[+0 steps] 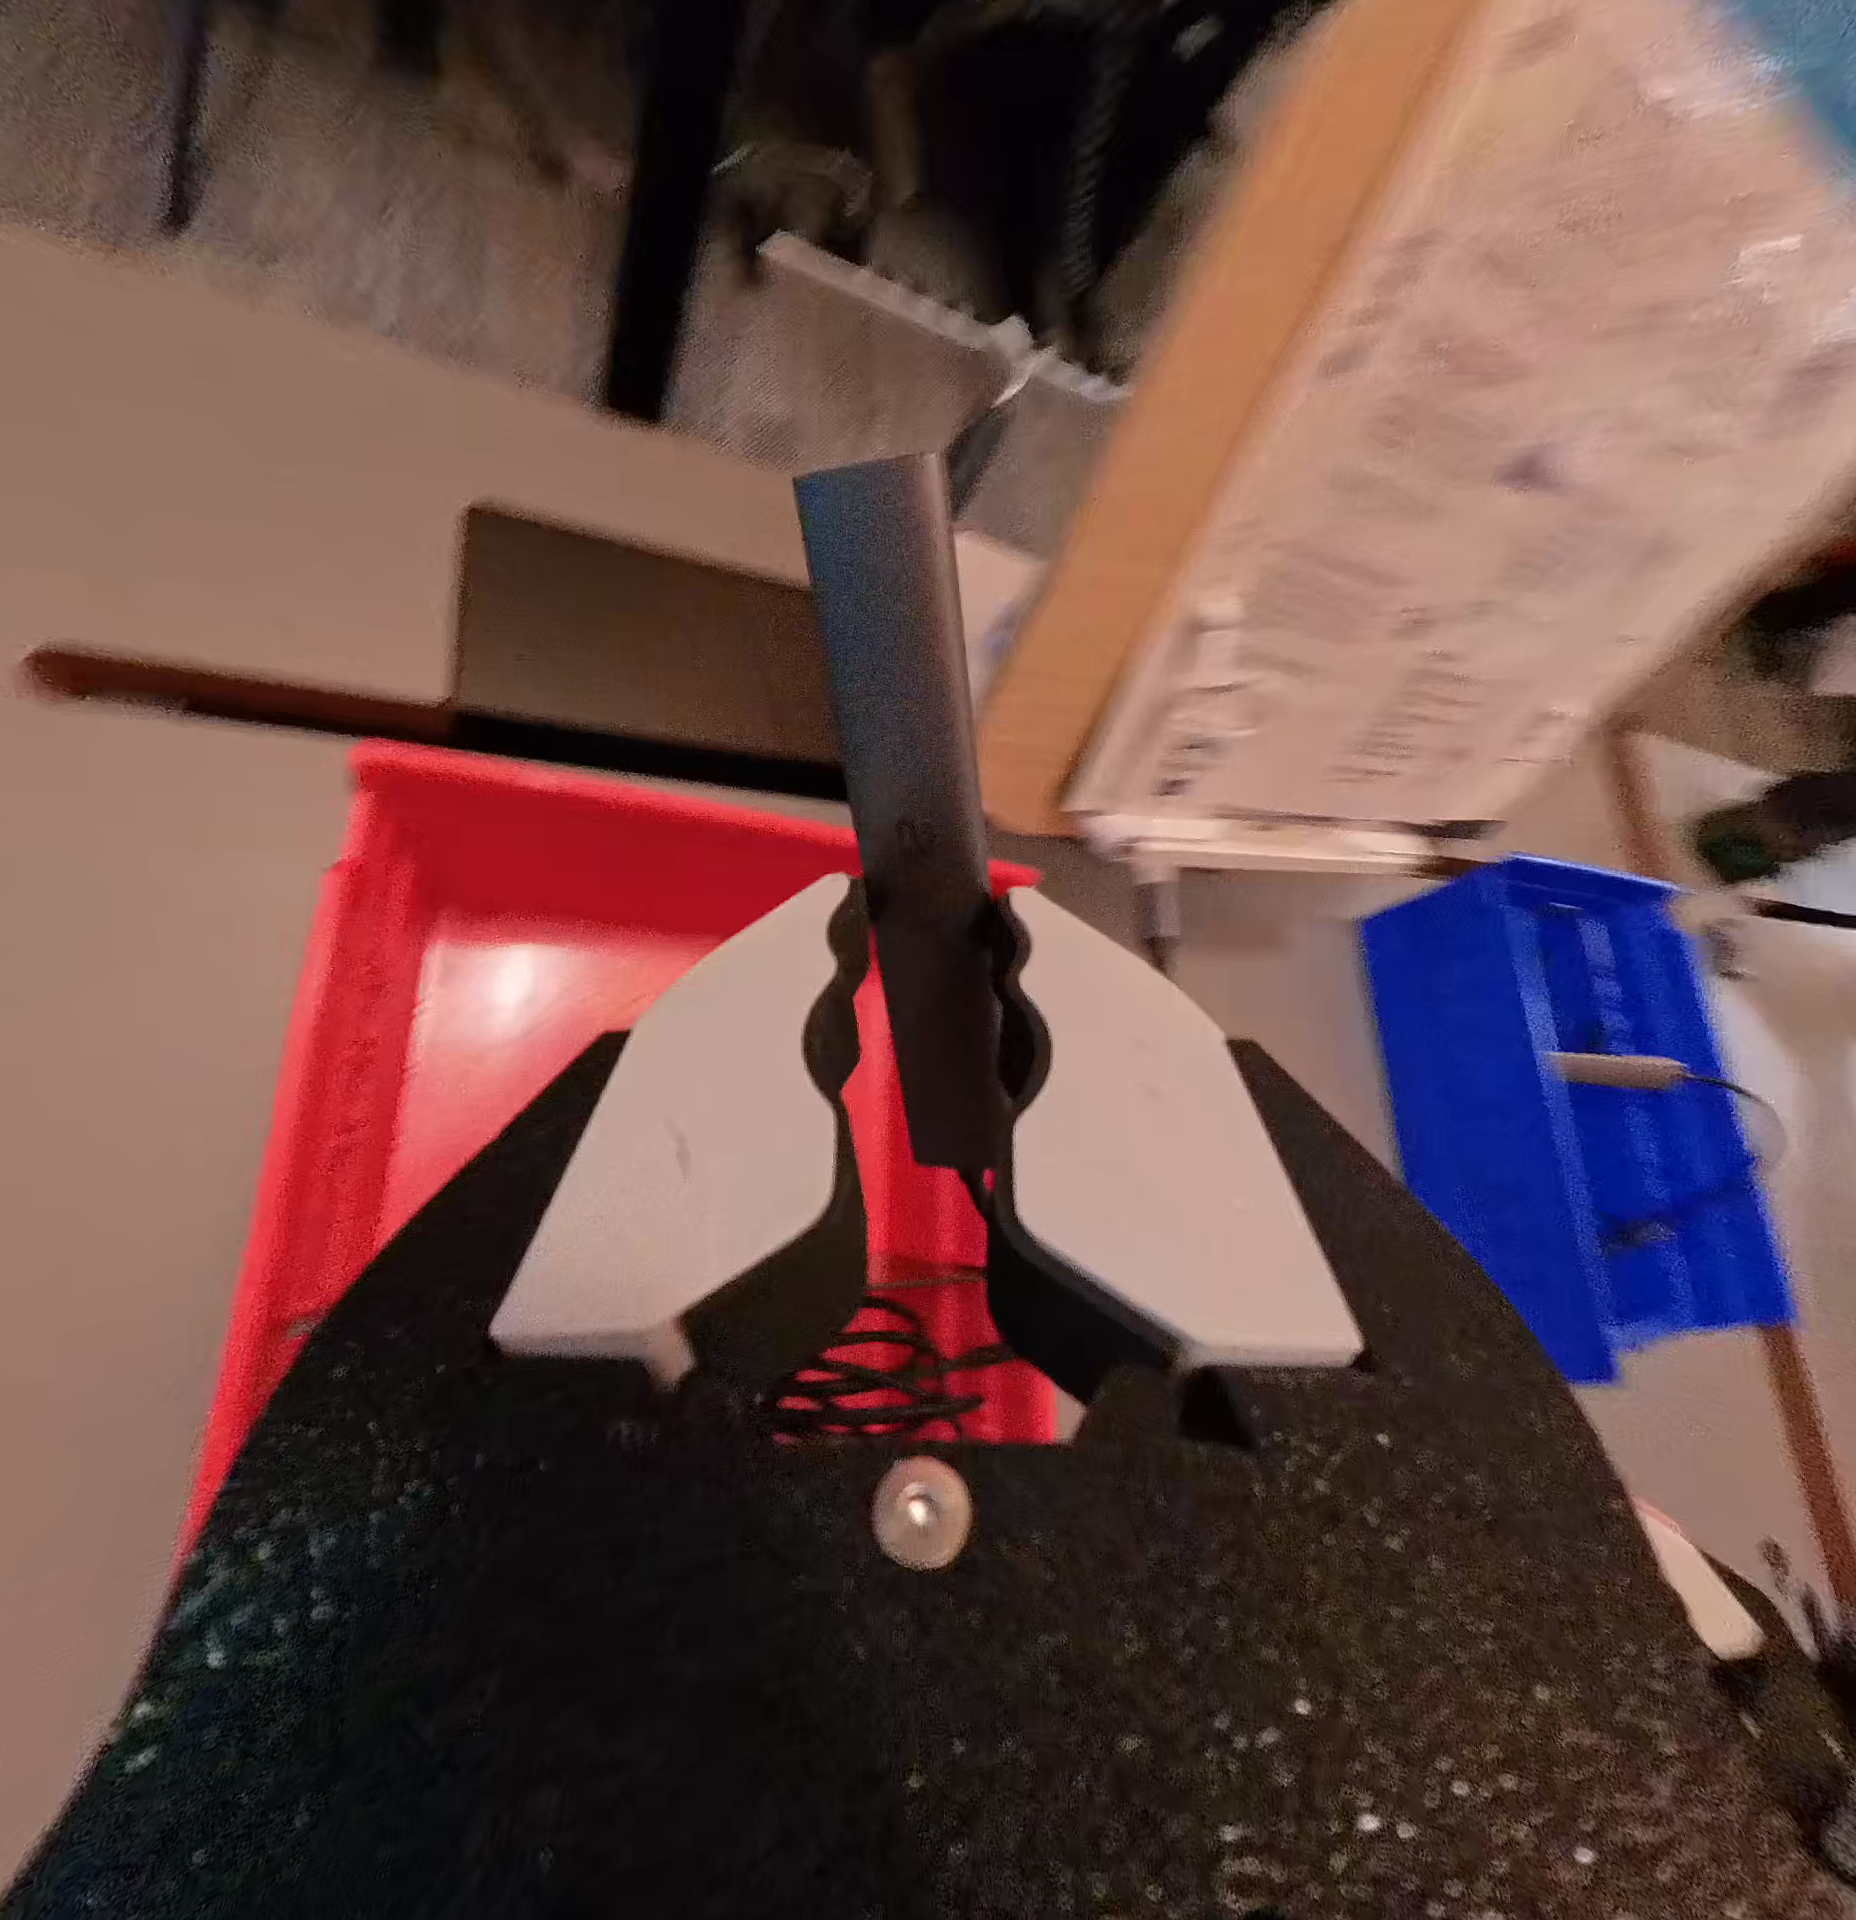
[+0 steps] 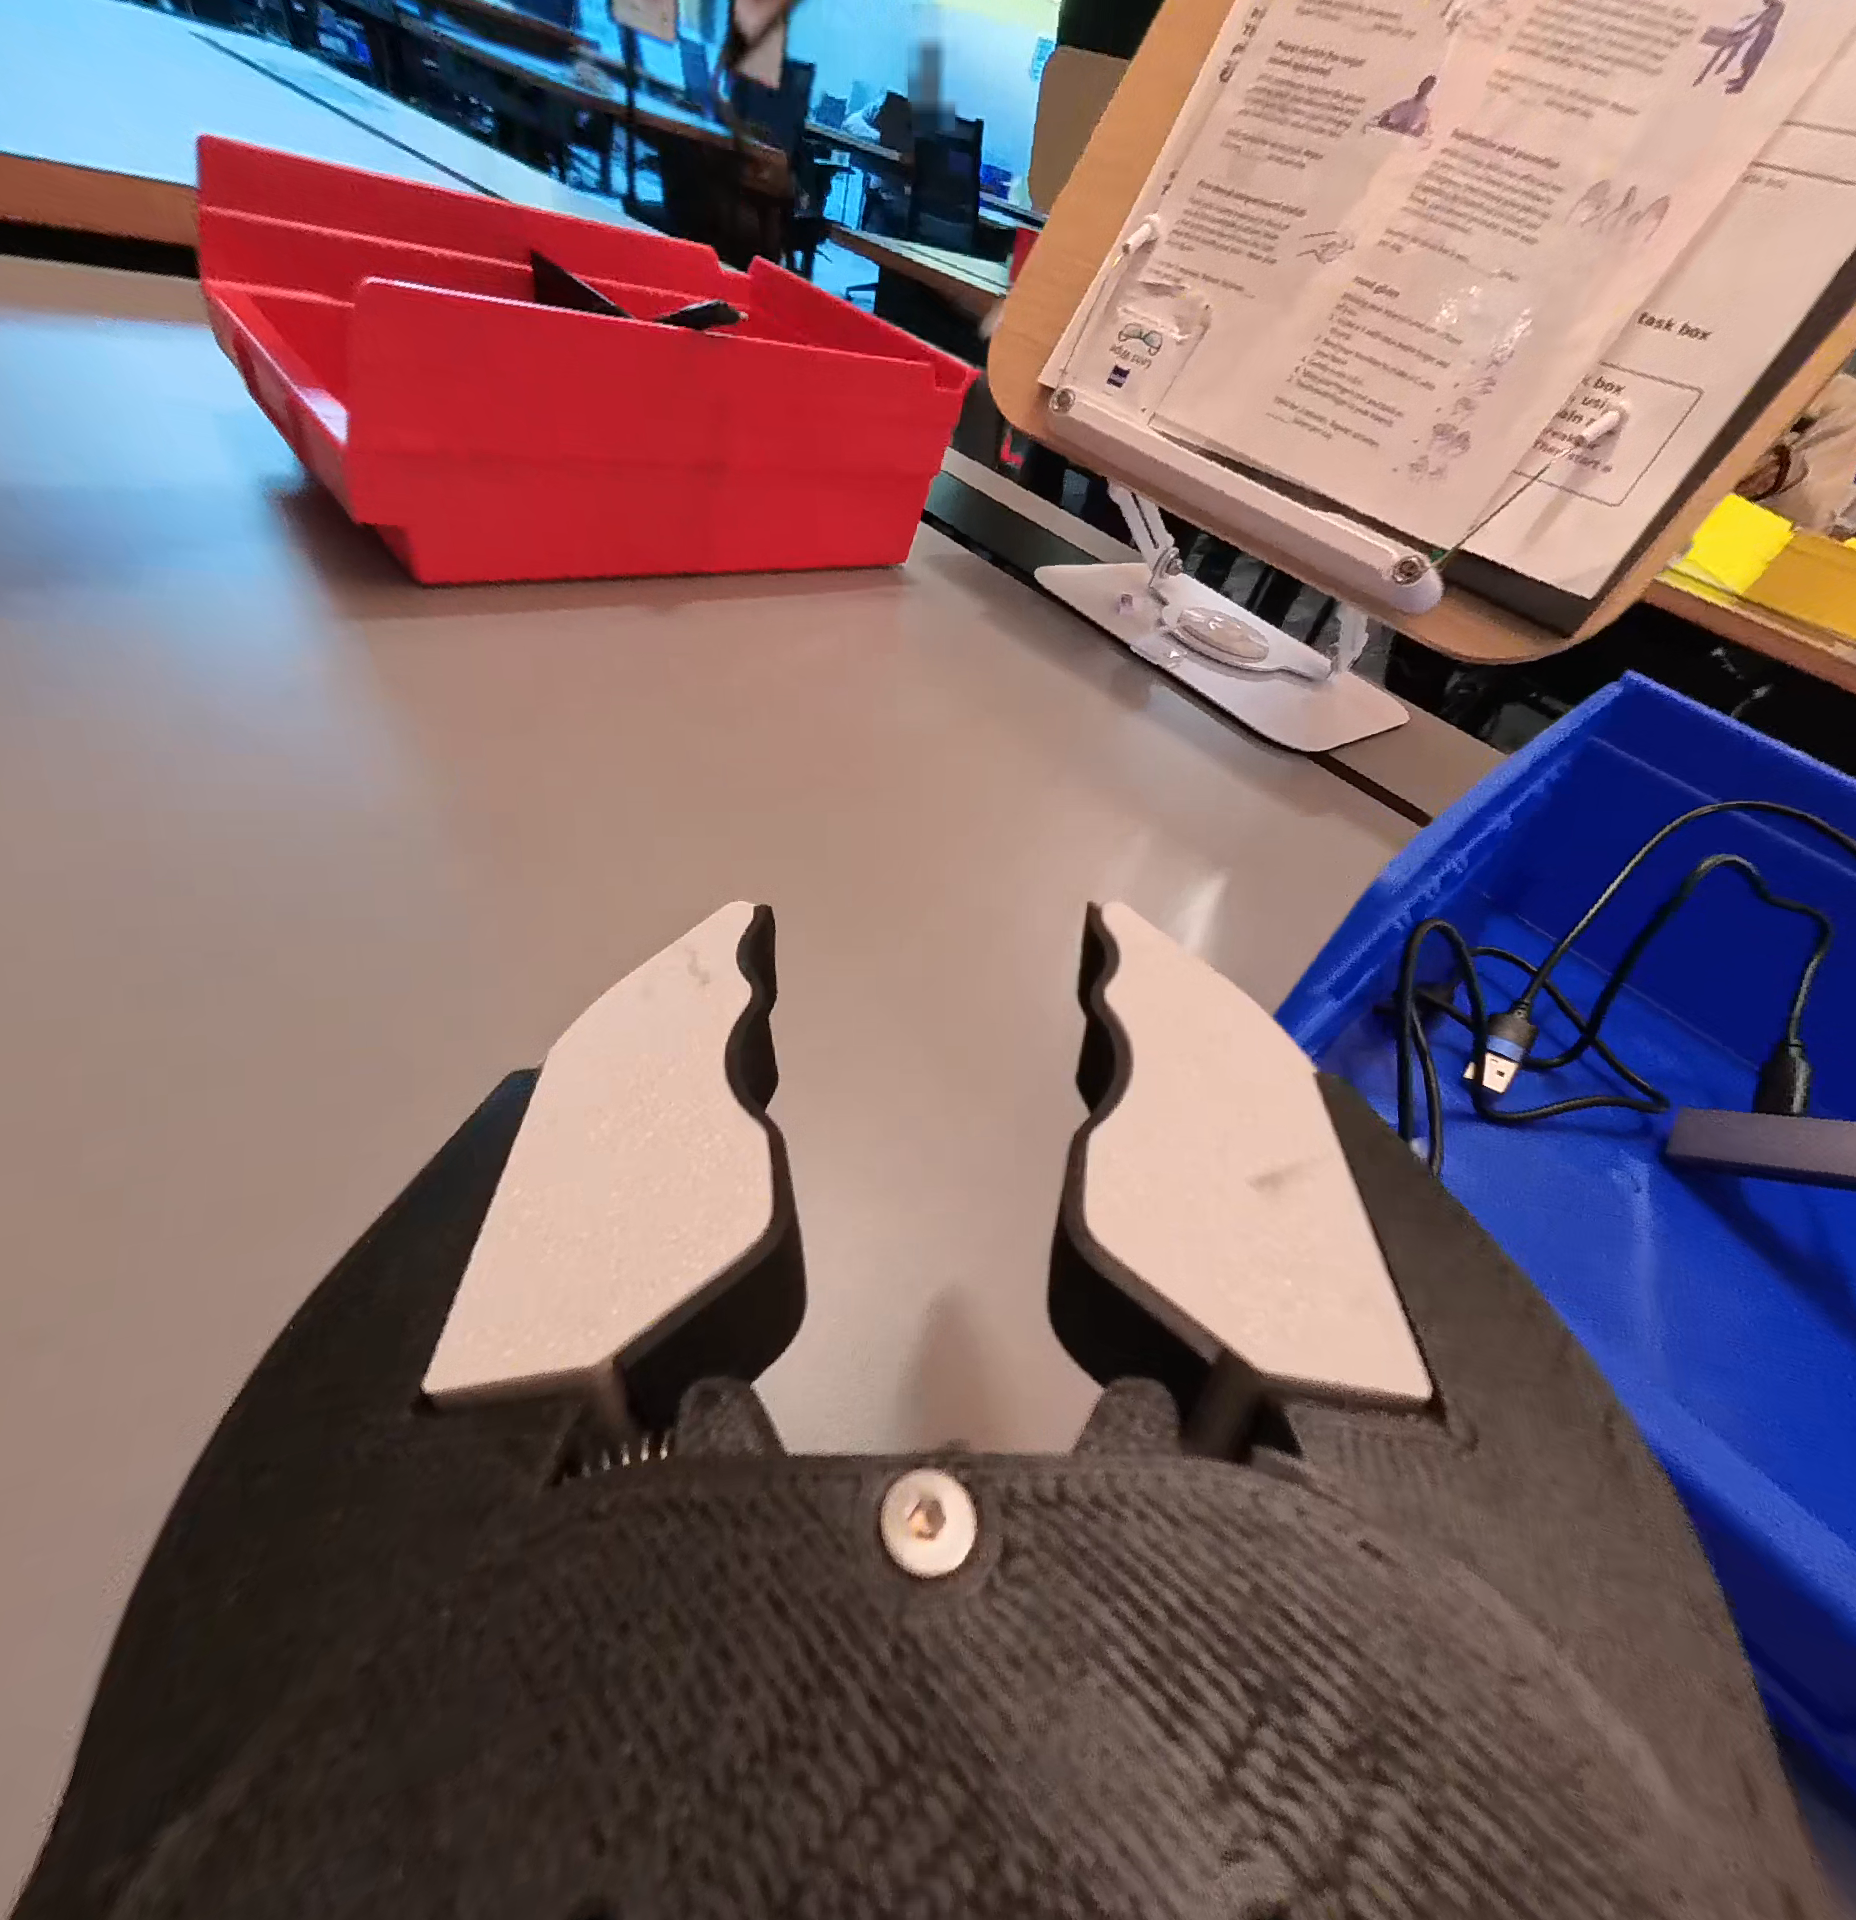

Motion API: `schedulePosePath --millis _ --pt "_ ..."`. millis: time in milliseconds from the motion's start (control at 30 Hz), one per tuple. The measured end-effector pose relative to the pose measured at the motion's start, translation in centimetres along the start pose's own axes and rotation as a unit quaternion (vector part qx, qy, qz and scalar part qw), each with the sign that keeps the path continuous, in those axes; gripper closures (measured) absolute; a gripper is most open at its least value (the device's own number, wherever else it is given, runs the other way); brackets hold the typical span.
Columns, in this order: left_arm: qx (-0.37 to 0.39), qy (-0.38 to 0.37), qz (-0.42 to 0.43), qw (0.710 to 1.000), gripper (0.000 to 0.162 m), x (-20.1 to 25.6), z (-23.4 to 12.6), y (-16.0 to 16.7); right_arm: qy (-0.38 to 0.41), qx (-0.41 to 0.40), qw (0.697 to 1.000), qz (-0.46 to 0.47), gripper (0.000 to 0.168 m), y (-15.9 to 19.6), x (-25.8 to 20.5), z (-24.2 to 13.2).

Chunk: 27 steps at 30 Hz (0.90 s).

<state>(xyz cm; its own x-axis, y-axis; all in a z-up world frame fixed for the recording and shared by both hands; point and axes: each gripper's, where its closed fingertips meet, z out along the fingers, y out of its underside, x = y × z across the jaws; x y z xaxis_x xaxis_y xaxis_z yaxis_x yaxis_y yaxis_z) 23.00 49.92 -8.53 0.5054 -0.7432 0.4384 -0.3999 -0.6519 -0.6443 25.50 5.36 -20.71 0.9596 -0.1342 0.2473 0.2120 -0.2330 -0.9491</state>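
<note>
Left gripper [image 1: 929, 925] has its jaws clamped on a dark grey flat bar [image 1: 888, 665], a slim slab sticking out well past the fingertips and leaning a touch to the left, and it hangs right above the red bin [image 1: 384, 935], whose glossy floor shows between and beneath the fingers. A thin black coil of wire [image 1: 882, 1371] lies in that red bin, just under the gripper's throat. The whole left wrist view is smeared with blur, so fine detail on the bar is lost. Off to the right in that view sits the blue bin [image 1: 1589, 1122], with a small grey piece and a thin lead inside it, and above it looms the wooden document stand [image 1: 1111, 582] with printed sheets clipped on. Over to the right gripper [image 2: 926, 935]: jaws apart, nothing between them, only bare grey table [image 2: 591, 779] showing through the gap. It sits low over the tabletop, just beside the near corner of the blue bin, where a black cable [image 2: 1589, 987] with a plug lies tangled next to another grey flat bar [image 2: 1776, 1143]. Ahead and left, well apart from it, stands the red bin on the table. The document stand's white foot [image 2: 1225, 655] rests on the table between the two bins, its board overhanging the blue bin's far side.
</note>
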Motion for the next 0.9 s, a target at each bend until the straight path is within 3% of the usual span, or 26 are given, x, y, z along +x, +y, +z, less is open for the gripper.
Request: schedulePosePath --millis 100,200,267,333,467,567,633,733,767,900 --pt "0.059 0.112 0.015 0.992 0.14 6.8 -4.0 -0.5 0.013 0.01 1.0 -0.012 0.109 -0.3 0.1 -0.2" --pt "0.073 0.193 0.026 0.978 0.14 12.9 -6.9 2.4 0.053 0.061 0.997 -0.019 0.107 -3.5 0.7 -1.6" --pt "0.06 0.216 0.049 0.973 0.14 15.9 -6.9 6.3 0.063 0.128 0.987 -0.077 0.11 -7.8 -0.4 -3.0" --pt "0.026 0.297 0.033 0.954 0.14 19.8 -6.8 11.3 0.082 0.136 0.982 -0.106 0.113 -9.6 -1.3 -3.3" --pt "-0.04 0.462 0.026 0.885 0.14 26.6 -6.9 21.1 -0.054 0.154 0.986 0.036 0.115 -8.4 -3.9 -2.3" --pt "-0.022 0.522 0.085 0.848 0.14 29.1 -6.8 25.8 -0.165 0.199 0.948 0.188 0.115 -9.0 -3.9 -3.4" --pt "0.024 0.586 0.12 0.801 0.14 30.6 -8.0 27.8 -0.199 0.2 0.924 0.26 0.114 -9.4 -3.5 -3.6" --pt "0.081 0.635 0.145 0.754 0.14 31.7 -9.0 29.7 -0.186 0.221 0.92 0.264 0.117 -10.1 -3.4 -3.9" --pt "0.089 0.642 0.146 0.747 0.14 32.0 -9.0 30.2 -0.174 0.221 0.925 0.255 0.117 -10.2 -3.6 -3.8" --pt "0.129 0.635 0.165 0.744 0.14 32.3 -8.8 31.1 -0.146 0.187 0.954 0.18 0.143 -9.6 -4.9 -3.1"
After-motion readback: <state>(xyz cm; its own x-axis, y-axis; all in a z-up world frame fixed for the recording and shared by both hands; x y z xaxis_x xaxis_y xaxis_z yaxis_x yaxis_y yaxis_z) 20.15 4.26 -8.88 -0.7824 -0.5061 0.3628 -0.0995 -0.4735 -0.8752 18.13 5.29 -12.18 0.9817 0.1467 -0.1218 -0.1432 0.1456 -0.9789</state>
